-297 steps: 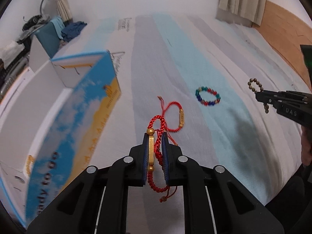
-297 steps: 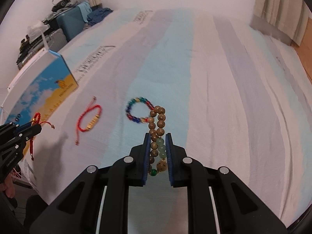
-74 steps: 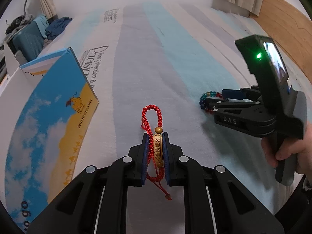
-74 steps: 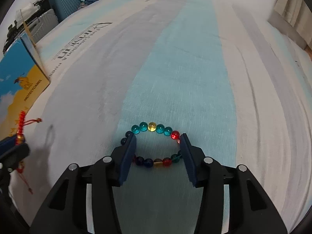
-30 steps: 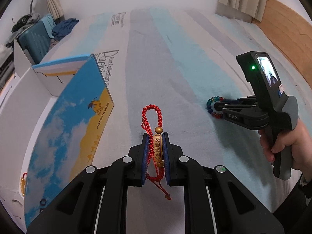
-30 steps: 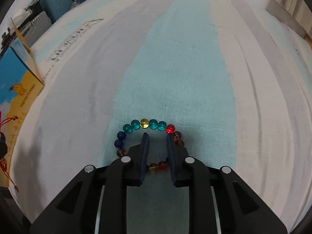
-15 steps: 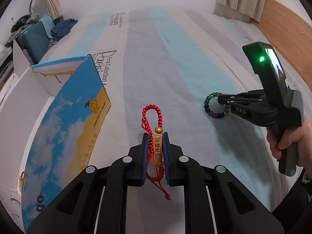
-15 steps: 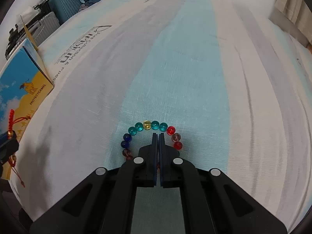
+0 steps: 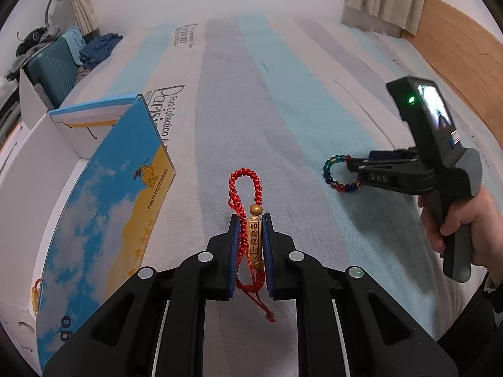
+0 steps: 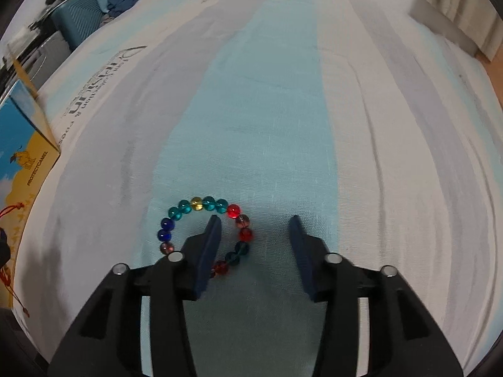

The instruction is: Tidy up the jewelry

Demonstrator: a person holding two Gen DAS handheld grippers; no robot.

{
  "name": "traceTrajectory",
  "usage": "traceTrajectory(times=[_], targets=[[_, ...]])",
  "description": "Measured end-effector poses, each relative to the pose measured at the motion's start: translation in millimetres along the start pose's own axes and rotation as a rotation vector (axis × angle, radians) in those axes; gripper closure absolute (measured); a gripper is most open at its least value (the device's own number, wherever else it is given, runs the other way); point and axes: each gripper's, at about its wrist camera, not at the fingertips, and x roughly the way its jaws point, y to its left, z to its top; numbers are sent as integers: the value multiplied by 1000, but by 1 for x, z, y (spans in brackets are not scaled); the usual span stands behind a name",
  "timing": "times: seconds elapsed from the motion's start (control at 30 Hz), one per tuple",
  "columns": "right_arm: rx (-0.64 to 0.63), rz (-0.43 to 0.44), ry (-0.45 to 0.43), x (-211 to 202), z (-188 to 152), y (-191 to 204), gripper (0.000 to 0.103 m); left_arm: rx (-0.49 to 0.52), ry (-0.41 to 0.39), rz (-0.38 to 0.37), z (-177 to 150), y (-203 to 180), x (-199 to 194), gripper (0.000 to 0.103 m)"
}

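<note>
The right tongs (image 10: 254, 220) are opening up again: half a second ago they were pinched together with nothing caught, and now the jaws are standing apart at a middling width. The left pad is sitting inside the ring of the coloured bead bracelet (image 10: 201, 226), the right pad is outside it on bare sheet, so the red-and-teal side of the ring is lying between them, unpressed. The bracelet is lying flat on the blue stripe of the bed (image 10: 314, 110), apparently unmoved by that missed close. So this is looking like a reset for a second bite at the beads.

Over on the other side, the left tongs (image 9: 251, 238) are clamping narrow on the red cord bracelet (image 9: 243, 185), squeezing its gold tube charm, loop sticking out ahead, tail dangling below. They are hanging above the bed just beside the blue-and-yellow box (image 9: 103, 201), not yet over it. A red and gold piece is already peeking at the box's near corner. By my reading, one delivery is pending and one pickup needs redoing.
</note>
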Motion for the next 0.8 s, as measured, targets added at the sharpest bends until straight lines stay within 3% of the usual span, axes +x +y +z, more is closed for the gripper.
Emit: traceTrajectory(times=[0.13,0.27,0.8], targets=[[-41,-34,-9,4,-2,9,61,1,2,-2,0,0,2,90],[-76,-46,-6,6,-1,15,91,2,4,-3,0,0,2,90],[-108,-45,-112,-40,-5,25,94,6,-20,6,2,-6,-15,90]])
